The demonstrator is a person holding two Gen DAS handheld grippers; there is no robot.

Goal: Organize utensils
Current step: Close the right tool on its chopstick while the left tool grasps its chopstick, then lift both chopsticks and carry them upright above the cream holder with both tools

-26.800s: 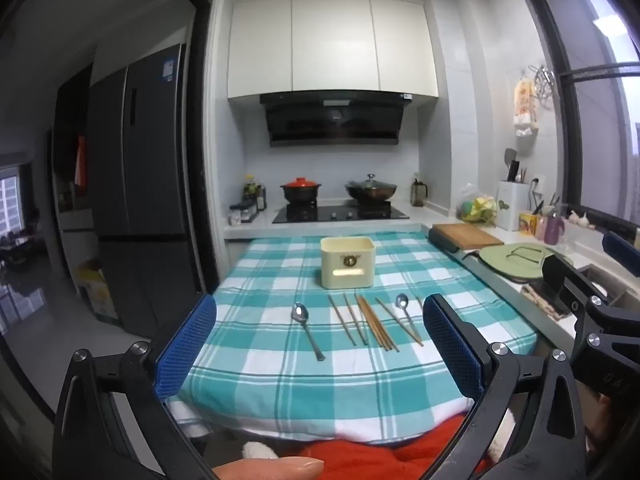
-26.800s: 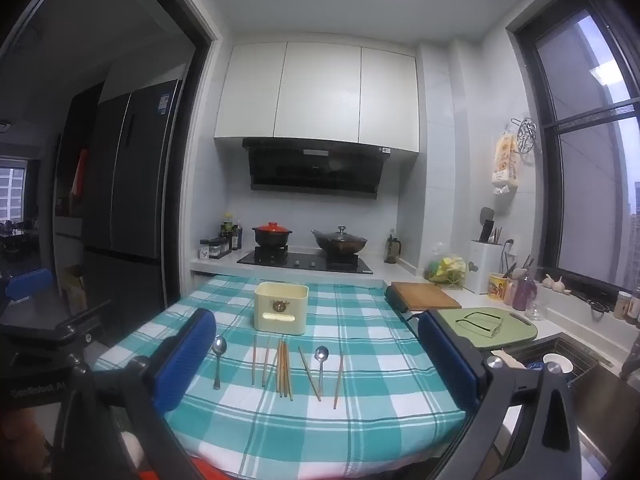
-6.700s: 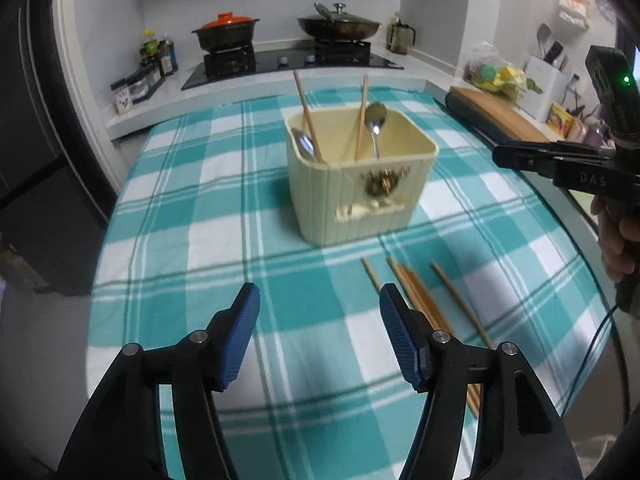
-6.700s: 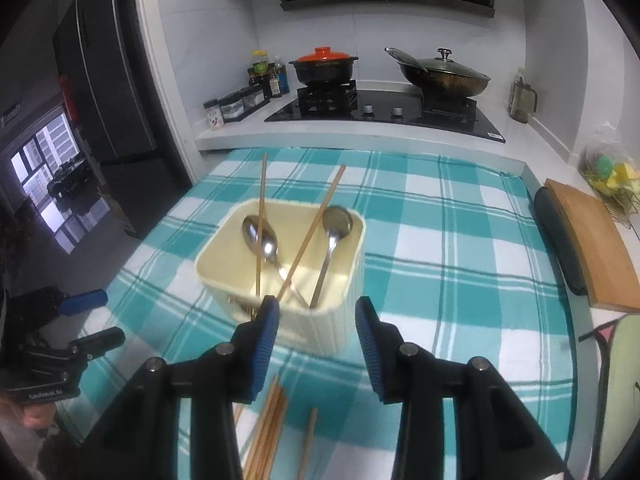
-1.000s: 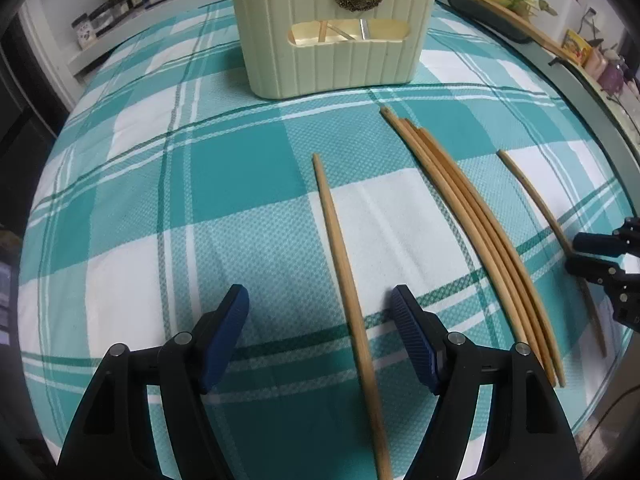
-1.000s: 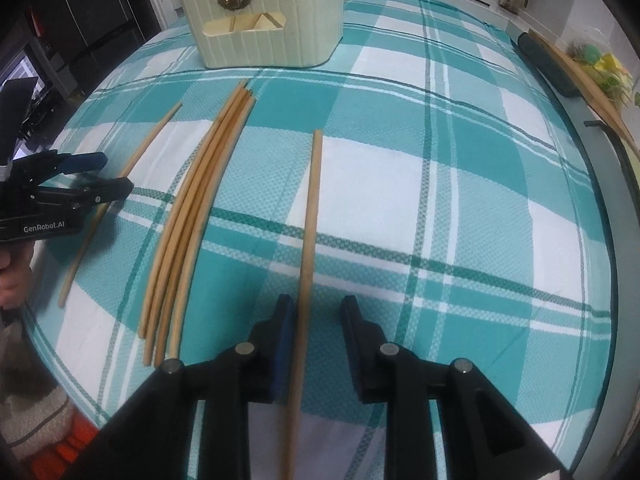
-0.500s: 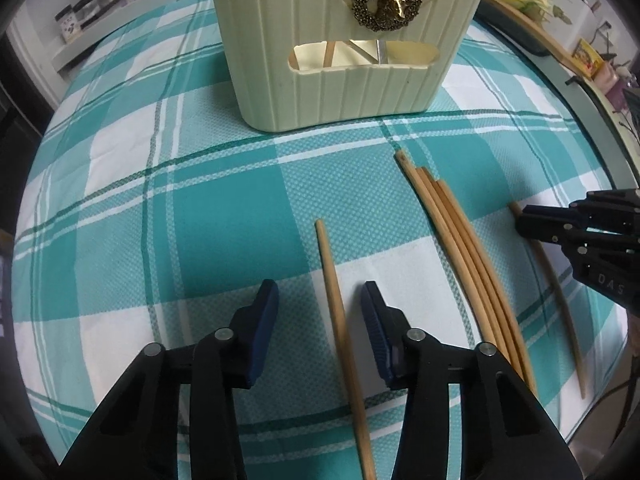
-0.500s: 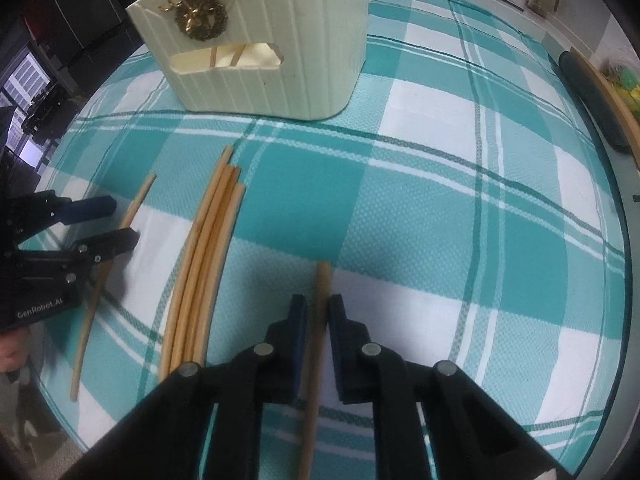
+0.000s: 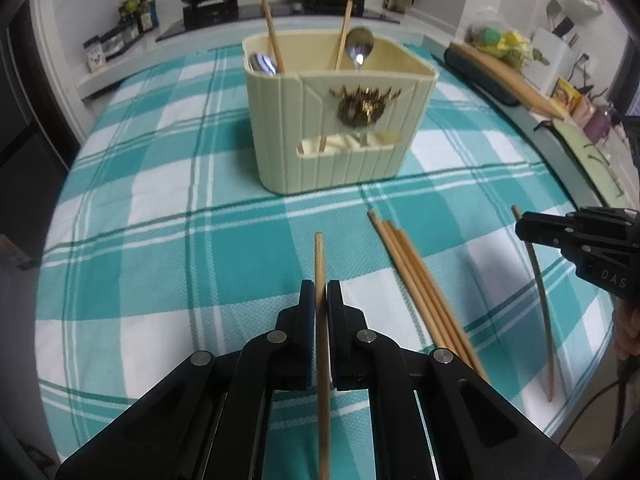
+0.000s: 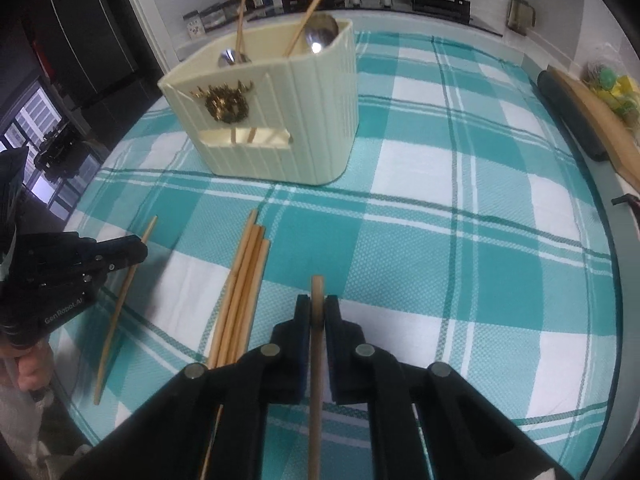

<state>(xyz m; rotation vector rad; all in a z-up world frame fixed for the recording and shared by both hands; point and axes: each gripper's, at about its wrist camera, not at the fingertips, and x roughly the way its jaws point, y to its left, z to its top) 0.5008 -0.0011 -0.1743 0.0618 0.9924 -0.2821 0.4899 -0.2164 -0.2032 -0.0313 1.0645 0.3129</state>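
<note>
Wooden chopsticks are now being clamped, one in each tool: a second ago both pairs of jaws were being closed over sticks flat on the cloth. The left gripper (image 9: 321,292) is being held shut on a slim tan chopstick (image 9: 319,256), and the right gripper (image 10: 317,308) on its own wooden chopstick (image 10: 317,292), both raised off the teal checked tablecloth (image 10: 460,240). Delivery to the cream ribbed plastic holder (image 9: 340,120), at upper centre, is being set up. Four loose chopsticks (image 9: 416,280) are being left at lower right, clear of either path.
</note>
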